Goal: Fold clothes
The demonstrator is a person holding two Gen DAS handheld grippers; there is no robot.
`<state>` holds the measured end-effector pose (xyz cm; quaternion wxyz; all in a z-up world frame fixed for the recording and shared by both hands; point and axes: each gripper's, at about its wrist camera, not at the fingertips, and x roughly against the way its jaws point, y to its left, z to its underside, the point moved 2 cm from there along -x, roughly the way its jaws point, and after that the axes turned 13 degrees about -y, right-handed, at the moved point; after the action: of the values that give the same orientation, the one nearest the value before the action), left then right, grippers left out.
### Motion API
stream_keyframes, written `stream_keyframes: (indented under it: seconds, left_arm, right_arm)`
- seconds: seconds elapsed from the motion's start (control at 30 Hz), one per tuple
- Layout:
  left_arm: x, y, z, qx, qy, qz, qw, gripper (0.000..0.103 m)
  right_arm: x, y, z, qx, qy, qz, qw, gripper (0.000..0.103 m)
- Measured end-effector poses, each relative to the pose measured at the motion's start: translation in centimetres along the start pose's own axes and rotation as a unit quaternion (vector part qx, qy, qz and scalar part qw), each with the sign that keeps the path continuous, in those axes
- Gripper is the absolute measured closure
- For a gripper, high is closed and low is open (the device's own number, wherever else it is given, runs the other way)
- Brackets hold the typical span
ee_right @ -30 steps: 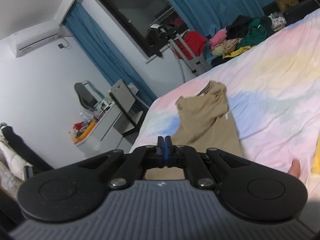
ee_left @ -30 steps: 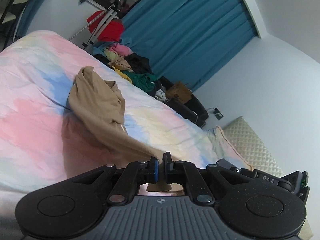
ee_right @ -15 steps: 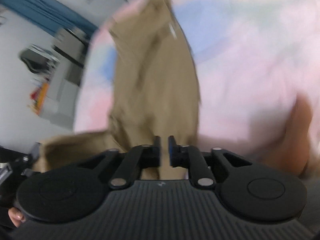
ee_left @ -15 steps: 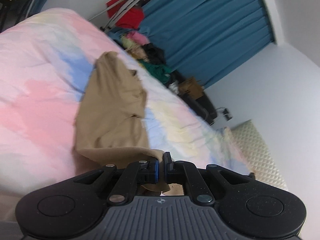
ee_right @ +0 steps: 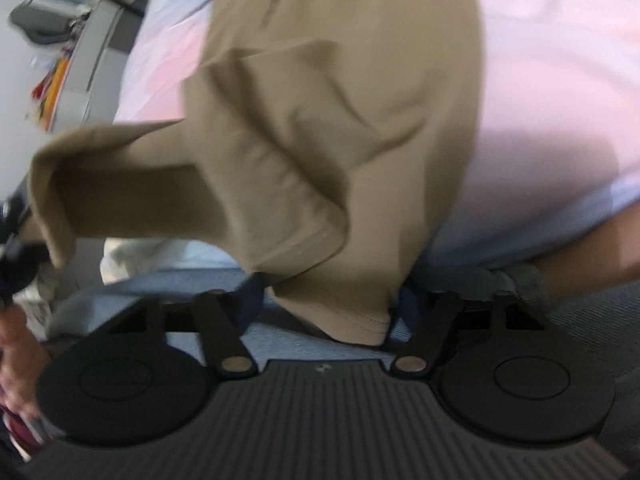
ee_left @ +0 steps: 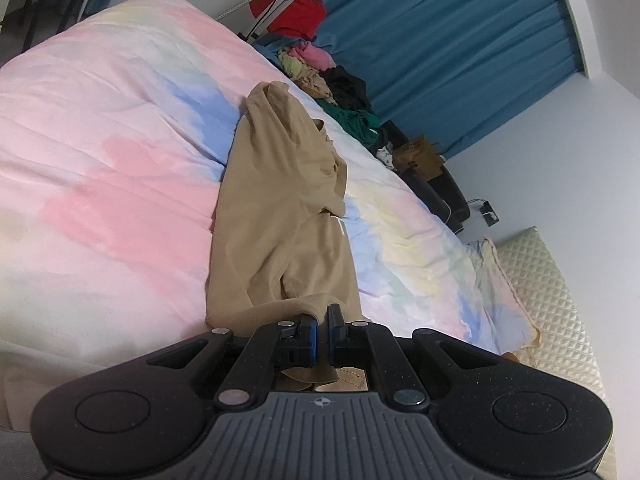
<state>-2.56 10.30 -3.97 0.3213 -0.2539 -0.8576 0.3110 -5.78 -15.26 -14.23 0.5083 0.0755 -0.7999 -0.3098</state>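
A tan garment [ee_left: 280, 208] lies stretched lengthwise on the pastel bedspread [ee_left: 100, 152]. My left gripper [ee_left: 322, 330] is shut on the garment's near hem, which bunches between the blue pads. In the right wrist view the same tan garment [ee_right: 320, 140] fills the frame, blurred. My right gripper [ee_right: 328, 300] is open wide, and a hemmed corner of the cloth hangs loosely between its fingers [ee_right: 248, 296], not pinched.
A pile of mixed clothes [ee_left: 332, 88] and a red item on a stand [ee_left: 296, 12] sit past the bed's far end by blue curtains [ee_left: 440, 28]. A quilted cream headboard [ee_left: 560, 300] is at right. A desk [ee_right: 72, 64] stands left of the bed.
My right gripper has opened and let go of the garment while swinging down toward the bed's near edge. My left gripper stays shut on the hem, and the garment now lies straighter.
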Motion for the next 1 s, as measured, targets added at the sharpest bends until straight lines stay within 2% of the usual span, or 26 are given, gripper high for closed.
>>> stream_keyframes:
  seconds: [0.03,0.07,0.23,0.4,0.53,0.73,0.87,1.0]
  left_arm:
    - [0.1,0.0,0.0,0.001,-0.001,0.0,1.0,0.098]
    - [0.2,0.0,0.1,0.003,-0.003,0.0,1.0,0.098]
    - [1.5,-0.8,0.1,0.01,-0.015,0.024,0.9996,0.098]
    - [3.7,-4.5,0.2,-0.012,-0.041,0.064,0.9971,0.098]
    - [6.3,-7.6,1.2,-0.05,-0.059,0.076,0.9941,0.098]
    - [8.5,-8.9,2.5,-0.057,-0.069,0.081,0.9926,0.098]
    - [6.2,-8.8,1.7,-0.05,-0.064,0.067,0.9945,0.098]
    - [1.8,-8.9,-0.8,-0.054,-0.068,0.042,0.9953,0.098]
  right_arm:
    - [0.4,0.1,0.1,0.002,-0.011,0.0,1.0,0.081]
    - [1.0,0.2,0.1,0.006,-0.021,0.003,1.0,0.094]
    - [7.4,1.2,-0.9,0.03,-0.114,-0.04,0.992,0.097]
    - [15.8,2.1,-3.4,0.039,-0.222,-0.078,0.971,0.097]
    - [21.1,0.7,-2.9,0.045,-0.255,-0.095,0.961,0.097]
    - [23.0,-2.0,-1.7,0.038,-0.26,-0.102,0.959,0.097]
    - [20.7,-1.4,-4.5,0.013,-0.273,-0.102,0.957,0.097]
    - [17.7,-1.8,-8.8,-0.024,-0.283,-0.104,0.953,0.097]
